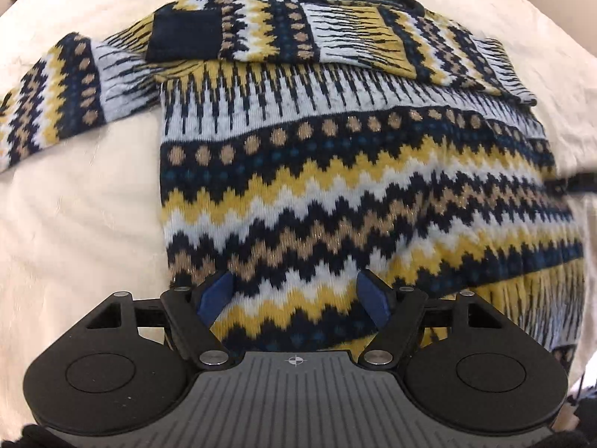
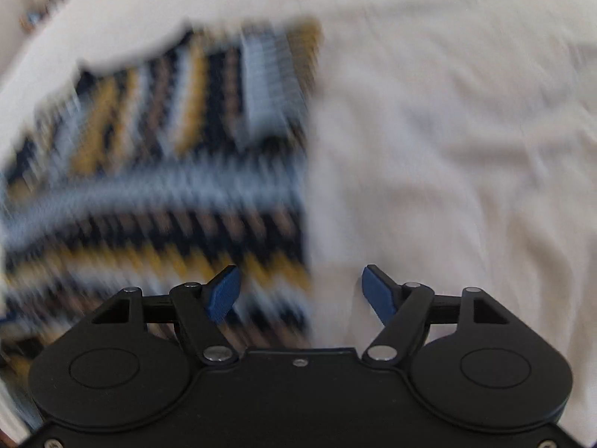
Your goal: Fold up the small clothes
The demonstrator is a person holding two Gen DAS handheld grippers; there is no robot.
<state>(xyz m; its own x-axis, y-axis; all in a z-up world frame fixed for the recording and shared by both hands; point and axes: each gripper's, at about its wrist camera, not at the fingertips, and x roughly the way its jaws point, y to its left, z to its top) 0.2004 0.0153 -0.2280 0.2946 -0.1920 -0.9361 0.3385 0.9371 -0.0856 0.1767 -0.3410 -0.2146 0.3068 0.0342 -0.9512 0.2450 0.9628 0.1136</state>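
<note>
Sweater (image 1: 335, 186) lay mid-bedsheet (image 1: 74, 224), one sleeve (image 1: 317, 33) folded across chest for compactness. Left gripper (image 1: 294, 298) released, hovering over hem; right gripper (image 2: 298, 295) released, grasping nothing, at the sweater's side edge.

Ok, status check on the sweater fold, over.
Left hand-held gripper open over sweater body. Right hand-held gripper open at sweater's edge, view blurred. One sleeve folded across chest. Nothing in the way.

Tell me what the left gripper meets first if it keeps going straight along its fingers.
Probably the sweater: the open left gripper points across its zigzag body, knit filling the gap between the blue fingertips. Its height above the fabric is unclear.
</note>
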